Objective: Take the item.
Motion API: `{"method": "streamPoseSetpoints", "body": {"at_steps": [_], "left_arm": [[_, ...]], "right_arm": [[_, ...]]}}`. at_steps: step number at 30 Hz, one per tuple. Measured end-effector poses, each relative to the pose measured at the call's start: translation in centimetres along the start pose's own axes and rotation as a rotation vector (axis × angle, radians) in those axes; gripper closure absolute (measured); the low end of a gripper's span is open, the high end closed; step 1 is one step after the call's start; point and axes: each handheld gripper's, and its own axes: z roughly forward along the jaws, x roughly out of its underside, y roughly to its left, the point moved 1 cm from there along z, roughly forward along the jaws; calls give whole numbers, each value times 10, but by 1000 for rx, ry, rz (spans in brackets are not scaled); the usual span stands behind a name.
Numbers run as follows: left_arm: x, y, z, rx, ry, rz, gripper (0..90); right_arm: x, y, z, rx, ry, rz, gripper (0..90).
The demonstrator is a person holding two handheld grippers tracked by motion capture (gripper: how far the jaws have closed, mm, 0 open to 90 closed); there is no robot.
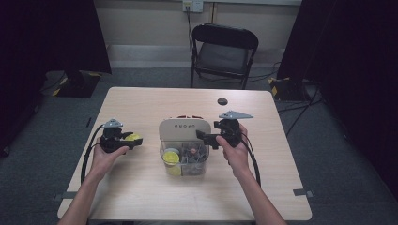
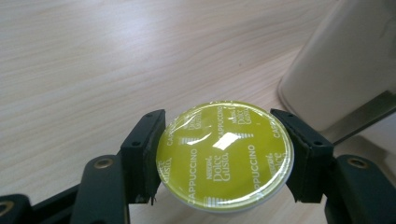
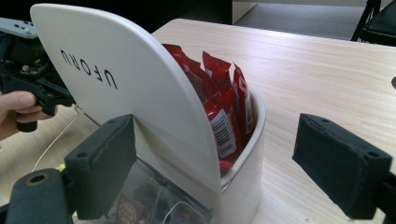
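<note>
**Capsule pinched, ready to set down beside the organizer**

The tabletop (image 1: 141, 197) carries a white organizer (image 1: 184, 131) at its middle, with a clear front bin of mixed capsules and red sachets (image 3: 224, 107) standing in the compartment behind its upright panel. Left of the organizer, the left hand-held gripper (image 1: 123, 139) hangs low over the wood with its jaws pinching a yellow-green capsule (image 2: 224, 154) by the rim, foil lid up, one pad on each side. The capsule sits square between the pads, well clear of the organizer's wall, which shows at the far right of the left gripper view.

The right hand-held gripper (image 1: 206, 137) stands at the right side of the organizer with its jaws spread; one pad lies before the white panel, the other out over bare wood, nothing gripped.

To do this step well, I judge the capsule should be kept level, lowered until its base meets the wood, and only then released, so it doesn't roll on its edge. The right gripper would do best to steady the organizer.
</note>
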Motion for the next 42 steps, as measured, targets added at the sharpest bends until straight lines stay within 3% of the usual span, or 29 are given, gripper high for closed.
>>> {"method": "streamPoseSetpoints", "body": {"at_steps": [14, 17, 28, 31, 35, 42], "left_arm": [[16, 7, 20, -12, 64, -26, 385], [16, 6, 21, 4, 60, -31, 384], [16, 3, 25, 1, 73, -34, 380], [16, 3, 24, 16, 62, -43, 358], [15, 2, 22, 19, 46, -51, 258], [17, -2, 6, -4, 26, -53, 215]], "right_arm": [[1, 0, 2, -1, 8, -3, 122], [1, 0, 1, 0, 9, -4, 123], [1, 1, 1, 4, 10, -3, 126], [1, 1, 1, 6, 9, -6, 127], [1, 2, 1, 6, 9, -4, 127], [1, 2, 2, 1, 12, -3, 125]]}}
